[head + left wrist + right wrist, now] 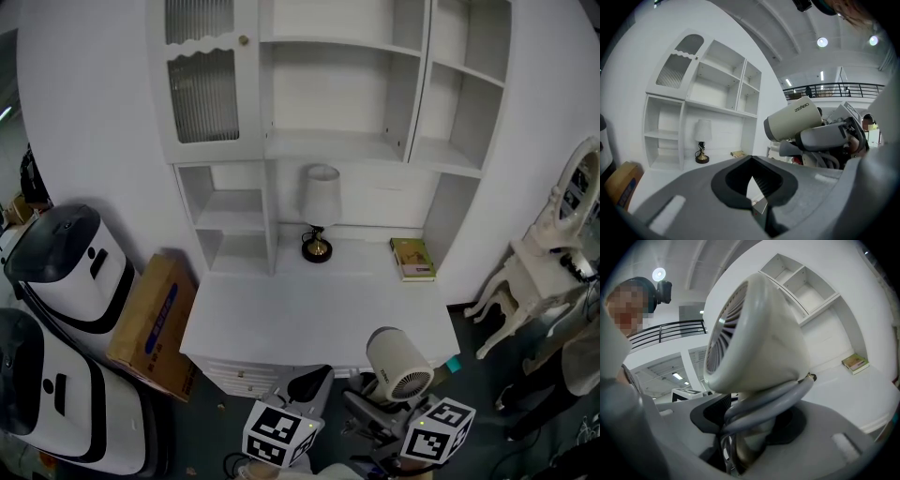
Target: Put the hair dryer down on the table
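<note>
A cream hair dryer [398,364] with a grey cord wound round its handle hangs off the front right corner of the white table [309,319], above the floor. My right gripper [367,405] is shut on its handle, rear grille turned toward me. The right gripper view shows the dryer [754,338] upright in the right gripper [750,427], cord loops at the jaws. To the dryer's left, below the table's front edge, my left gripper [307,382] is shut and holds nothing. In its own view the left gripper [752,187] has the dryer [793,123] at right.
At the table's back stand a lamp [319,211] and a green book [412,259], under white shelves [337,94]. A cardboard box [155,323] and two white-and-black appliances [66,267] stand at left. At right is a white dressing table with a mirror [553,253].
</note>
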`<state>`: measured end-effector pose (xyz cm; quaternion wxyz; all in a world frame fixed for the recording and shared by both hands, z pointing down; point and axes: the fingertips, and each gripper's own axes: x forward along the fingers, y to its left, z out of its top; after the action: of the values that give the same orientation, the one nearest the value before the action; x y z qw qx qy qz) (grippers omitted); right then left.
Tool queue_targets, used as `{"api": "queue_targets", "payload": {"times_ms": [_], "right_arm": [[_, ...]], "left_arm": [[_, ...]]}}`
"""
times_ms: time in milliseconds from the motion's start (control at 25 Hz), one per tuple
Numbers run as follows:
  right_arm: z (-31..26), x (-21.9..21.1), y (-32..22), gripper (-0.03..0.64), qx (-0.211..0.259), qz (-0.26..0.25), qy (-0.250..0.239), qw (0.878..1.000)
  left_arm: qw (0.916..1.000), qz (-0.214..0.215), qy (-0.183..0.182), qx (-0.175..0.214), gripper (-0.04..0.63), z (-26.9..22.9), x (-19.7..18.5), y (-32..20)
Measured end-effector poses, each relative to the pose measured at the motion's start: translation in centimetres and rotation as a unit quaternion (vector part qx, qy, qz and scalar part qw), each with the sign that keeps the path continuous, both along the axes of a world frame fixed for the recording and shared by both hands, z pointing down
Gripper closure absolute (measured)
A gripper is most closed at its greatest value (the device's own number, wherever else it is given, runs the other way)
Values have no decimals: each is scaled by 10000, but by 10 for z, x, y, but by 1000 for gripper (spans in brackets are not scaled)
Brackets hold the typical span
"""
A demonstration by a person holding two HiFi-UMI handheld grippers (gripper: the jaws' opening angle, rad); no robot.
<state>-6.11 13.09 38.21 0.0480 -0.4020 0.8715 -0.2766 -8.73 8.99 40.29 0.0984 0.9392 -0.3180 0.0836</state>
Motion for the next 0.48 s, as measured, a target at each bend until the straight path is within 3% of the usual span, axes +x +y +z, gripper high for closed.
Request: {"api": "queue_targets", "payload": {"times_ms": [480], "right_arm": [[-3,11,-16,368,5,76,-44,10000]], "left_arm": [[9997,193,87,-106,594,2,14,-13]]}}
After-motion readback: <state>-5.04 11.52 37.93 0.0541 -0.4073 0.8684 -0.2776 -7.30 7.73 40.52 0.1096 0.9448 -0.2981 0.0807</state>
